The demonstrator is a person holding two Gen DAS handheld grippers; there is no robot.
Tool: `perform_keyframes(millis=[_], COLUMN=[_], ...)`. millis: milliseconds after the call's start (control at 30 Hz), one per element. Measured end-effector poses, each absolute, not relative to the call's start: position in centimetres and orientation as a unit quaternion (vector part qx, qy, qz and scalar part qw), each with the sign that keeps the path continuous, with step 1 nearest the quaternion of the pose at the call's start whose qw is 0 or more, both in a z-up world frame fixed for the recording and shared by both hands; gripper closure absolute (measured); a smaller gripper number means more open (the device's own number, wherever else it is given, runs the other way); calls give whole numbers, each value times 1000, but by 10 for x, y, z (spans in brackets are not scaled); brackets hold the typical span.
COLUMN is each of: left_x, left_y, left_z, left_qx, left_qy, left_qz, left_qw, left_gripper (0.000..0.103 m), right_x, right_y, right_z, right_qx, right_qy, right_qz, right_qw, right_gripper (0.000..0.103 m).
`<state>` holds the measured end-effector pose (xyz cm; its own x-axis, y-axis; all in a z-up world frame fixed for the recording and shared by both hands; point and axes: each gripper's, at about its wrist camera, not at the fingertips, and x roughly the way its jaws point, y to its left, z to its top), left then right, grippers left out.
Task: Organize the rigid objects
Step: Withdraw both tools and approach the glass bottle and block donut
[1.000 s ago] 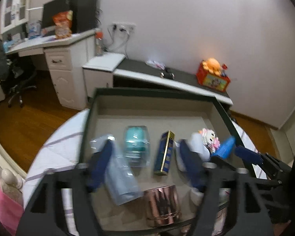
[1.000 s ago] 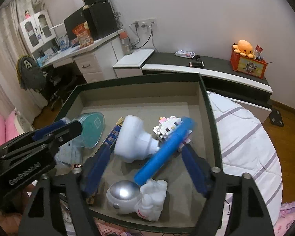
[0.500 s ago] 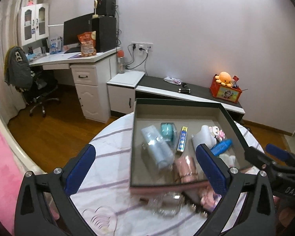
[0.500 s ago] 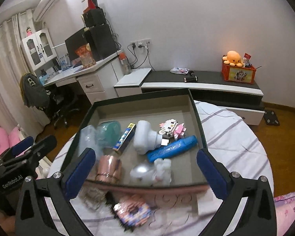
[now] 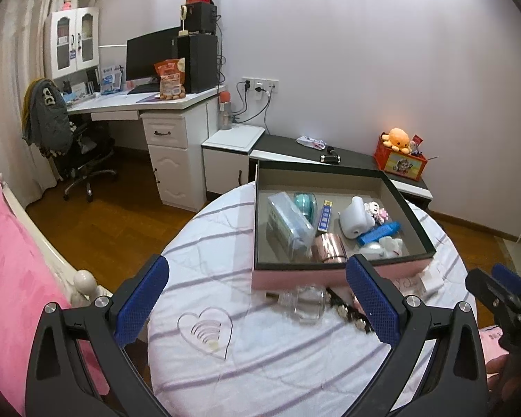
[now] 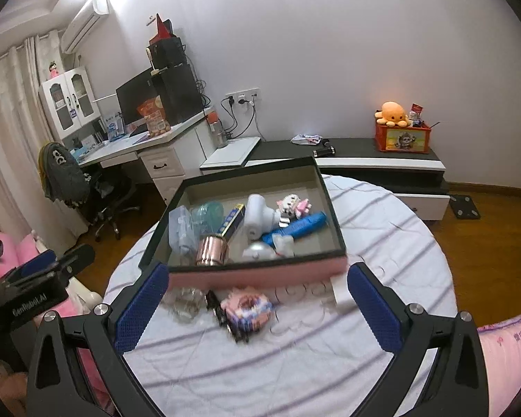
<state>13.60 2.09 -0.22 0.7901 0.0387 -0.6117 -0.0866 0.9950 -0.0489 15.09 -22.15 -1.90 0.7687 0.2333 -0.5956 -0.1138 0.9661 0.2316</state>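
Change: both grippers have been drawn back and up from inside the shallow pink-sided, dark-rimmed box (image 5: 337, 272); their jaws have just been opening, nothing between them.
Left gripper (image 5: 257, 299): spread wide, empty, held over the round striped tablecloth (image 5: 260, 358).
Right gripper (image 6: 257, 299): likewise wide apart and empty.
Box contents: clear plastic case (image 5: 288, 224), teal round container (image 5: 305, 201), slim blue-and-gold carton (image 5: 325, 215), white cylindrical device (image 5: 356, 220), blue tube (image 5: 380, 232), copper metal cup (image 6: 212, 250), white astronaut figure (image 6: 267, 248) (all lying inside the box).
Outside box: clear glass bottle (image 5: 304, 304) and pink block figure (image 6: 248, 307), lying on the cloth just before the near wall.
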Motion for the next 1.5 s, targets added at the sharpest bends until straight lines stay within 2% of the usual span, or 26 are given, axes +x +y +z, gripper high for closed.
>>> perform_keyframes(millis=[367,867,1500], left_x=[107,93,130], left_y=[13,10,3], left_z=[-4,-14,-79], left_qx=[-37,-40,-21], left_qy=[326,335,399], left_qz=[35,33,20], left_qw=[944,941,917], left_gripper=[0,0,0], right_x=[111,101,135], right_y=[-235,-233,-219], right_z=[-29,-32,-71], right_qx=[92,79,51], right_qy=[331,338,394], right_qz=[81,79,88], right_qw=[936,935,913], right_gripper=[0,0,0])
